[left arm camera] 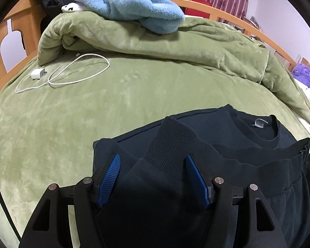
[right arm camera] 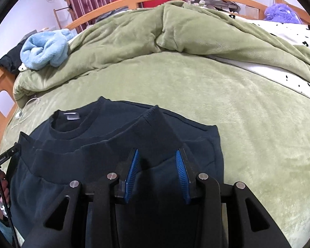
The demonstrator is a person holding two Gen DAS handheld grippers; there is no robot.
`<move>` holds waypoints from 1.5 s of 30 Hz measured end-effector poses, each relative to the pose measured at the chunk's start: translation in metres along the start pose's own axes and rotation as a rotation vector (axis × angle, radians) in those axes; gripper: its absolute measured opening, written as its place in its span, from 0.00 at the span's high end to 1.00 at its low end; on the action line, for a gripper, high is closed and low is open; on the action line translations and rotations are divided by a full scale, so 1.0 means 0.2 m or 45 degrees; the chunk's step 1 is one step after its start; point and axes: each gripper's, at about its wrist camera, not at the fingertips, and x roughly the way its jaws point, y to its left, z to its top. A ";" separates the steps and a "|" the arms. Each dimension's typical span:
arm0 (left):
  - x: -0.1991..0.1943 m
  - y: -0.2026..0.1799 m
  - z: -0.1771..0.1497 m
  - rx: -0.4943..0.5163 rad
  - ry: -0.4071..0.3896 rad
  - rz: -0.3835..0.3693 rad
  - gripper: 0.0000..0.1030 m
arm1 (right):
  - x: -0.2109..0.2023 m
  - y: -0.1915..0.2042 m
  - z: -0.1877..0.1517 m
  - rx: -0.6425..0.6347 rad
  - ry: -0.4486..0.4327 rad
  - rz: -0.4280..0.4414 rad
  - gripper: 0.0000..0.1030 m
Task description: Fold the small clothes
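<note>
A dark navy cotton-knit sweatshirt (left arm camera: pixel 227 136) lies on the green plush bed cover (left arm camera: pixel 93 113), at the 6 o'clock side of both wrist views, with its round neckline and grey label (right arm camera: pixel 72 116) toward 12 o'clock. Its lower part is folded up, so the ribbed hem band (right arm camera: pixel 76 150) runs across just under the neckline, and a ribbed cuff (left arm camera: pixel 169 142) stands up between the fingers on each side.

The left gripper (left arm camera: pixel 153 173) has its blue pads wide apart, and thick dark cloth fills the space between them. I cannot tell if the pads press on it. The right gripper (right arm camera: pixel 157 171) has the pads somewhat closer; the other cuff (right arm camera: pixel 161 132) sits between them, but a gap shows at each pad, so I judge it is not clamped.

The sweatshirt looks soft, limp and rather thick, light to lift, not slippery and not fragile. It will sag and lose the fold if only one point holds it. The best place to take it is, I think, the doubled edge at both outer sides, where the layers are thick enough for the pads.

A white charger with cable (left arm camera: pixel 57 76) lies at 10 o'clock in the left view, well apart, and a light blue fleece garment (left arm camera: pixel 130 10) rests on the bunched green quilt (left arm camera: pixel 155 43) at 12 o'clock.
</note>
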 end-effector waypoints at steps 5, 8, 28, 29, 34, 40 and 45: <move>0.03 0.00 -0.01 0.012 -0.005 0.009 0.38 | 0.11 -0.03 0.01 0.009 0.011 -0.061 0.51; 0.05 0.01 -0.01 0.006 -0.003 0.012 0.54 | 0.17 -0.03 0.01 0.015 0.026 -0.059 0.53; 0.01 0.05 -0.03 -0.028 -0.022 0.020 0.54 | 0.06 -0.09 -0.04 0.108 -0.054 -0.104 0.60; -0.01 0.03 -0.03 -0.008 -0.031 0.049 0.44 | 0.02 -0.08 -0.06 0.095 -0.072 -0.113 0.55; -0.20 -0.03 -0.07 0.062 -0.143 0.105 0.18 | -0.17 0.01 -0.12 0.038 -0.108 -0.167 0.41; -0.39 -0.03 -0.13 0.064 -0.164 0.108 0.15 | -0.43 0.16 -0.23 -0.025 -0.182 -0.256 0.20; -0.48 0.04 -0.22 0.032 -0.098 0.076 0.15 | -0.58 0.28 -0.34 -0.011 -0.228 -0.302 0.15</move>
